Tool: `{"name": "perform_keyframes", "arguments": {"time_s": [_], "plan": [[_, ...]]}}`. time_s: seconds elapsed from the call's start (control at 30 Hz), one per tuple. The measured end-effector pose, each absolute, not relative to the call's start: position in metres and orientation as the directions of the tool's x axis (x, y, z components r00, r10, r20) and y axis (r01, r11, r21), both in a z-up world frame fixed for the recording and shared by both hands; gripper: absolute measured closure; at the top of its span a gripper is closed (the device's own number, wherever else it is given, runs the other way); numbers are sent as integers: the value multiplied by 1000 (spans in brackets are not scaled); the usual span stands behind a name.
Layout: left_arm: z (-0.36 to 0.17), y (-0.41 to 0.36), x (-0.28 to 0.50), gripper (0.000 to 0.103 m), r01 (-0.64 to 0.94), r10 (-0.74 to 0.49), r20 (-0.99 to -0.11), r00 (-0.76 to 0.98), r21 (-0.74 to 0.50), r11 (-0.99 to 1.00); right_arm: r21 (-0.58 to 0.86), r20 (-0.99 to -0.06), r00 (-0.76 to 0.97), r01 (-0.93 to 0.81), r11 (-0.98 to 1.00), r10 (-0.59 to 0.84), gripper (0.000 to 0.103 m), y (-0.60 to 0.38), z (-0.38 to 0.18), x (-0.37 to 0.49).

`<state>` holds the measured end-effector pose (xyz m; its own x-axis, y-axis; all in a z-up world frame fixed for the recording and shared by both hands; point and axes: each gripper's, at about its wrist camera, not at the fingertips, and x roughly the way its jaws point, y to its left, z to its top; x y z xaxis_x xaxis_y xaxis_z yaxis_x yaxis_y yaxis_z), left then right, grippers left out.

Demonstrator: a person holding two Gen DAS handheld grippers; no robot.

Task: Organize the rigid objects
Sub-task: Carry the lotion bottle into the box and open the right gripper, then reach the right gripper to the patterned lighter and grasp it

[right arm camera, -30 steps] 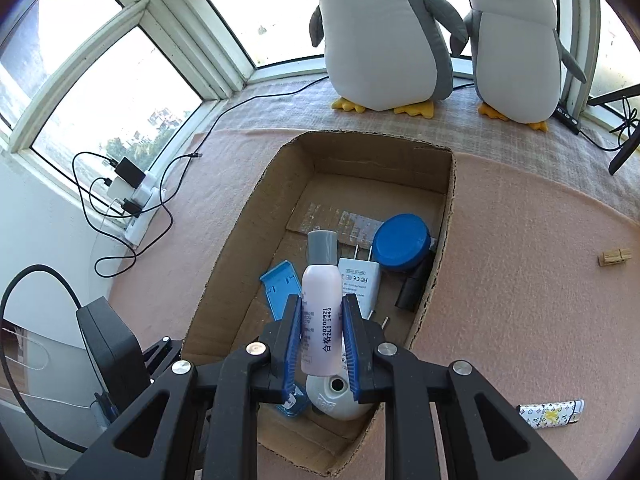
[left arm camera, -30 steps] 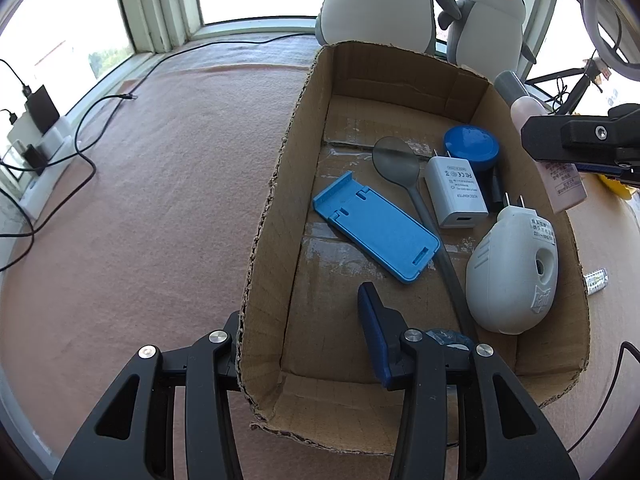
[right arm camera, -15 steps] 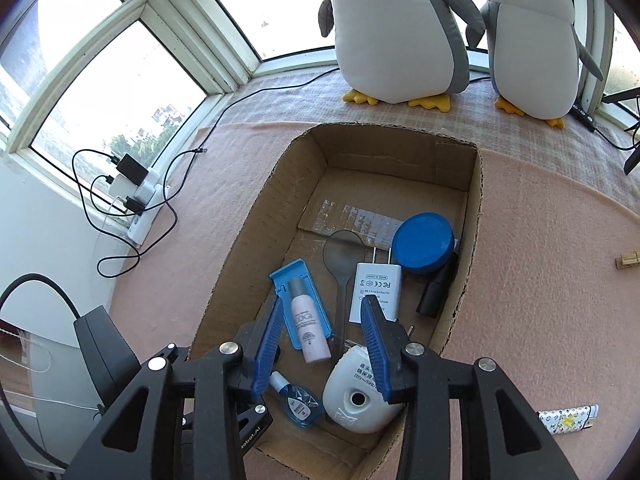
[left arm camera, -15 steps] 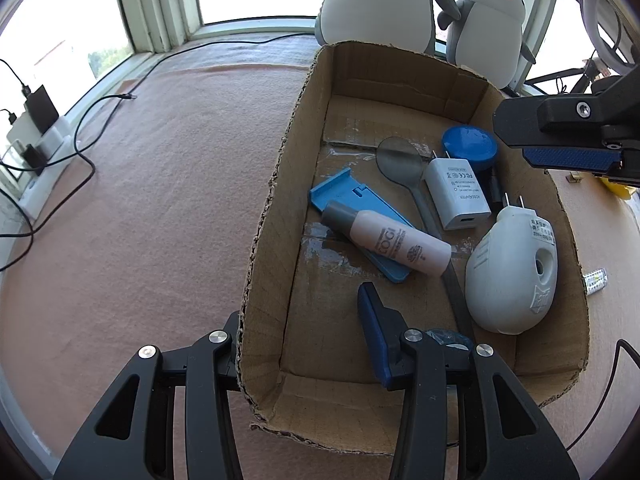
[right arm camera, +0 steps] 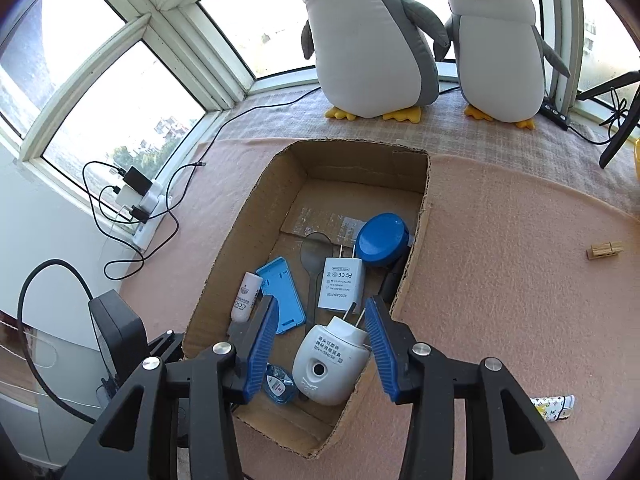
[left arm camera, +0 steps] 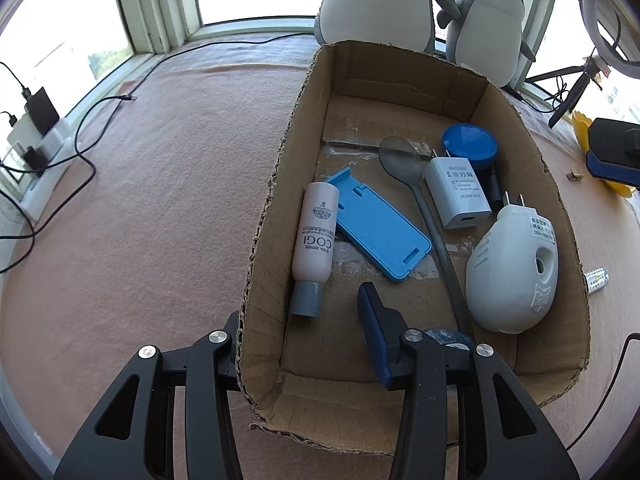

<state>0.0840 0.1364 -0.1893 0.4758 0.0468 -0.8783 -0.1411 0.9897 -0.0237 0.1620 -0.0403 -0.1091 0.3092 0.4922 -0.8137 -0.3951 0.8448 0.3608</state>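
A cardboard box (left arm camera: 272, 184) (right arm camera: 224, 264) holds a pink bottle (left arm camera: 314, 236) (right arm camera: 245, 298) lying by its left wall, a blue phone stand (left arm camera: 380, 226), a grey spoon (left arm camera: 404, 160), a white charger (left arm camera: 458, 192), a blue lid (left arm camera: 470, 146) and a white plug-in device (left arm camera: 514, 276) (right arm camera: 330, 362). My left gripper (left arm camera: 304, 332) is open and straddles the box's near left wall, one finger inside, one outside. My right gripper (right arm camera: 320, 344) is open and empty above the box's near right part.
Two plush penguins (right arm camera: 372, 36) stand behind the box. A power strip with cables (right arm camera: 140, 200) lies at the left. A wooden clothespin (right arm camera: 604, 249) and a small patterned tube (right arm camera: 554, 407) lie on the pink mat right of the box.
My right gripper opened and let go of the pink bottle, which dropped into the box and rolled to the left wall. The right gripper then drew back and up. The left gripper stayed still.
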Motion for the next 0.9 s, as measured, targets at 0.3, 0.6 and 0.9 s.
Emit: {"name": "perform_keyframes", "arguments": {"time_s": [0.3,0.6,0.9], "plan": [[-189,136,84,60,-141,49,-879,475,-21,990,284,-823,388,-352,892,415,56,-124,-94,143],[-188,137,84,59,-139,58,-879,472,-10,990,308,-862,354,-203,930,363,56,-187,-115,134],[-188,137,84,58,-137,60,-880,472,-6,991,391,-880,276,-39,920,386,56,-209,-163,127]]}}
